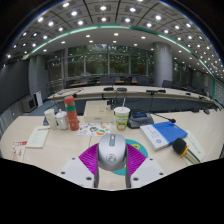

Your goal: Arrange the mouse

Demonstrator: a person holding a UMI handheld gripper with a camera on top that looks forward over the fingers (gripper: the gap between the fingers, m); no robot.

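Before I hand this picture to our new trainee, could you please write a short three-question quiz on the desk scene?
1. True or false: the mouse lies on a purple round mat.
2. Which stands beyond the mouse, near the middle of the desk? A) a paper cup with a green band, B) a kettle, C) a plant.
3. Fill in: the blue book lies to the ___ of the mouse.

Key: 1 true; 2 A; 3 right. Note that the gripper sits just short of the mouse, and its jaws are too dark to judge.
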